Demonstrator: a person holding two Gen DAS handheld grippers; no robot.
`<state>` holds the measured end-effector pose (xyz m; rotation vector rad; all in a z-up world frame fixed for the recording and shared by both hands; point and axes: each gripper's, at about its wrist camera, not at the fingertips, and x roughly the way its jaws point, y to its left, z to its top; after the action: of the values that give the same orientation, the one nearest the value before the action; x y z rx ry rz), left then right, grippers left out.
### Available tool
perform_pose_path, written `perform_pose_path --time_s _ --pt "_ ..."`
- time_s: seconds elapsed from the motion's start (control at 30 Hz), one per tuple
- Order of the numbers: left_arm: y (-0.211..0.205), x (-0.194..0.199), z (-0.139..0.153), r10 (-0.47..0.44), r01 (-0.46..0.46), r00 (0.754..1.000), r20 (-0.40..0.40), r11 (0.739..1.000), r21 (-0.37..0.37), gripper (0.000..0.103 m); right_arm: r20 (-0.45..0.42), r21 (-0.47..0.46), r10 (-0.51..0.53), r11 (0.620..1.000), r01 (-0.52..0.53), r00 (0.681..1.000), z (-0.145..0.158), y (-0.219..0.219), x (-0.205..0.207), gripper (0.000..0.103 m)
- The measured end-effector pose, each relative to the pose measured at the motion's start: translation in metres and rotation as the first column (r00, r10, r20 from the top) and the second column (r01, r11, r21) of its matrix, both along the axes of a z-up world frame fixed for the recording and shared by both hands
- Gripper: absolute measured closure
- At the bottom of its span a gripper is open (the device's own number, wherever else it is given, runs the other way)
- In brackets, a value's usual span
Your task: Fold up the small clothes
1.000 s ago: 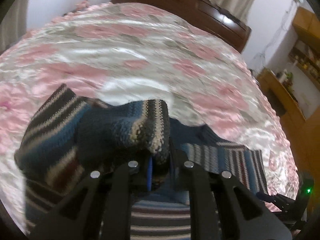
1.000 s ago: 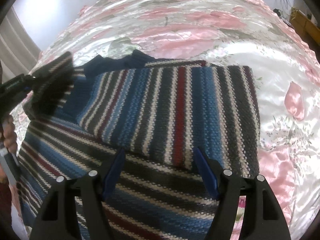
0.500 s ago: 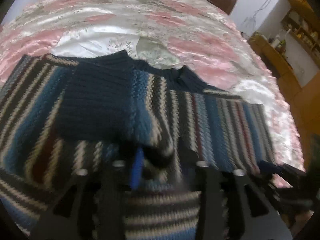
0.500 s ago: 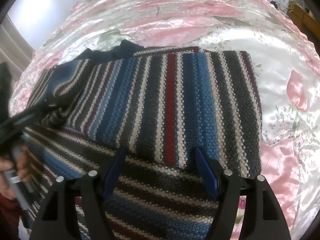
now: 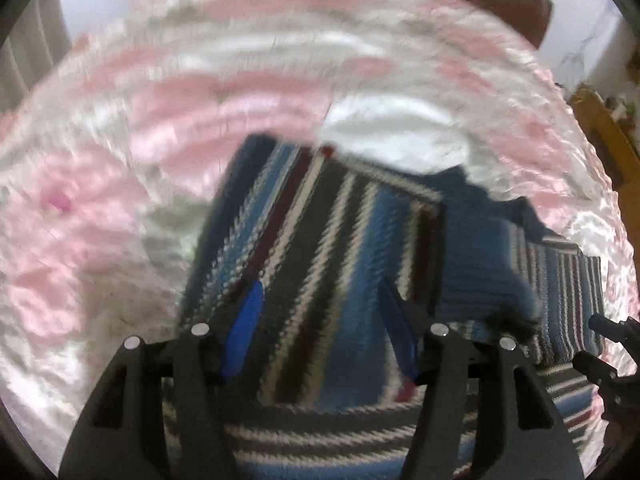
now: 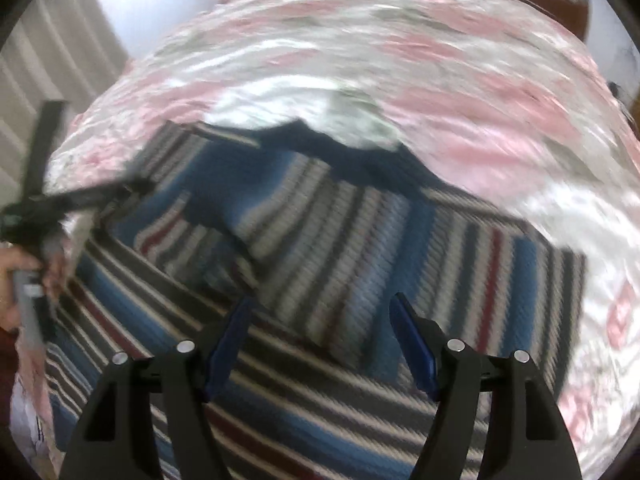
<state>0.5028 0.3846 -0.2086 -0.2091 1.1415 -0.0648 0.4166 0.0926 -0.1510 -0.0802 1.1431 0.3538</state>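
— Sweater [image 6: 360, 264]?
— Striped knit, blue, grey, white and dark red. Spread flat on the bed [image 6: 420, 80], both sleeves folded in over the body, navy collar toward the headboard [image 5: 516, 4].
— Left gripper [image 5: 318, 300]?
— Spread wide, blue pads apart, nothing between them. Poised above the sweater's left folded sleeve; contact with the knit impossible to tell through the blur.
— Right gripper [image 6: 320, 312]?
— Also wide apart and empty. Hangs over the sweater's lower body, just short of the folded right sleeve's edge.
— Around the sweater?
— Shiny pink-and-white flowered bed cover on every side. In the right view, left of the sweater, a hand [image 6: 28, 280] gripping the left tool's handle. Wooden furniture [image 5: 600, 128] off to the right of the sweater, past the bed edge.
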Motion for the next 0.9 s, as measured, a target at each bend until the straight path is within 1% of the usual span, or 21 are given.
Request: perform_pose_path --time_s 0.07,0.13,0.2,0.27,0.33,0.37,0.4,0.43,0.47,0.5,0.57,0.6,0.63,0.7,0.73,0.8,0.87,0.9 --pt "0.007 0.007 -0.013 -0.008 0.006 0.999 -0.045 0.999 -0.042 0.045 0.001 0.007 0.032 0.999 -0.032 0.999 -0.002 0.022 0.011 0.031" --pt "0.007 0.010 -0.018 -0.021 0.020 0.999 -0.049 0.999 -0.036 0.045 0.003 -0.003 0.061 0.998 -0.061 0.998 -0.005 0.040 0.016 0.031" --pt "0.009 0.012 -0.021 -0.026 0.024 0.998 -0.054 0.999 -0.046 0.045 0.009 -0.011 0.075 0.997 -0.075 0.997 -0.009 0.052 0.020 0.031" --pt "0.010 0.012 -0.023 -0.019 0.015 0.998 -0.054 0.998 -0.069 0.045 0.006 -0.008 0.074 0.997 -0.074 0.997 -0.016 0.060 0.026 0.032" --pt "0.010 0.012 -0.024 -0.025 0.022 0.998 -0.054 0.998 -0.065 0.045 -0.005 -0.010 0.070 0.997 -0.070 0.998 -0.024 0.067 0.033 0.034" --pt "0.010 0.012 -0.025 -0.031 0.028 0.998 -0.052 0.998 -0.058 0.045 -0.011 -0.019 0.069 0.997 -0.070 0.998 -0.030 0.070 0.038 0.039" --pt "0.009 0.011 -0.025 -0.035 0.032 0.998 -0.051 0.998 -0.052 0.045 -0.018 -0.031 0.068 0.997 -0.068 0.998 -0.035 0.071 0.042 0.049" --pt "0.010 0.010 -0.025 -0.038 0.035 0.998 -0.051 0.998 -0.047 0.045 -0.029 -0.053 0.063 0.997 -0.064 0.998 -0.042 0.072 0.045 0.056" --pt "0.009 0.010 -0.026 -0.039 0.037 0.998 -0.051 0.998 -0.043 0.045 -0.033 -0.068 0.056 0.996 -0.058 0.998 -0.047 0.071 0.048 0.071" --pt "0.008 0.011 -0.026 -0.039 0.037 0.998 -0.051 0.998 -0.044 0.045 -0.033 -0.068 0.046 0.997 -0.048 0.998 -0.050 0.067 0.050 0.077" --pt "0.010 0.011 -0.027 -0.037 0.034 0.998 -0.052 0.998 -0.054 0.045 -0.049 0.030 -0.008 1.000 0.010 0.999 -0.048 0.045 0.051 0.084" --pt "0.009 0.012 -0.027 -0.037 0.034 0.998 -0.051 0.998 -0.056 0.044 -0.057 0.067 -0.028 0.997 0.032 0.998 -0.046 0.037 0.051 0.085" --pt "0.009 0.011 -0.027 -0.037 0.034 0.998 -0.050 0.998 -0.060 0.044 -0.068 0.136 -0.064 0.988 0.073 0.996 -0.044 0.020 0.049 0.085" --pt "0.010 0.011 -0.027 -0.035 0.032 0.998 -0.046 0.997 -0.069 0.044 -0.095 0.241 -0.120 0.960 0.139 0.988 -0.043 -0.012 0.041 0.085" --pt "0.010 0.010 -0.027 -0.034 0.031 0.998 -0.044 0.997 -0.071 0.044 -0.119 0.287 -0.154 0.940 0.182 0.981 -0.047 -0.034 0.033 0.084" --pt "0.010 0.009 -0.027 -0.034 0.032 0.999 -0.040 0.997 -0.066 0.044 -0.149 0.293 -0.182 0.930 0.220 0.972 -0.054 -0.056 0.022 0.067" --pt "0.008 0.009 -0.028 -0.036 0.034 0.999 -0.036 0.998 -0.050 0.044 -0.171 0.301 -0.204 0.921 0.249 0.964 -0.064 -0.081 0.006 0.056" --pt "0.007 0.008 -0.028 -0.036 0.035 0.999 -0.032 0.999 -0.039 0.043 -0.179 0.321 -0.201 0.914 0.250 0.963 -0.065 -0.088 0.001 0.056"
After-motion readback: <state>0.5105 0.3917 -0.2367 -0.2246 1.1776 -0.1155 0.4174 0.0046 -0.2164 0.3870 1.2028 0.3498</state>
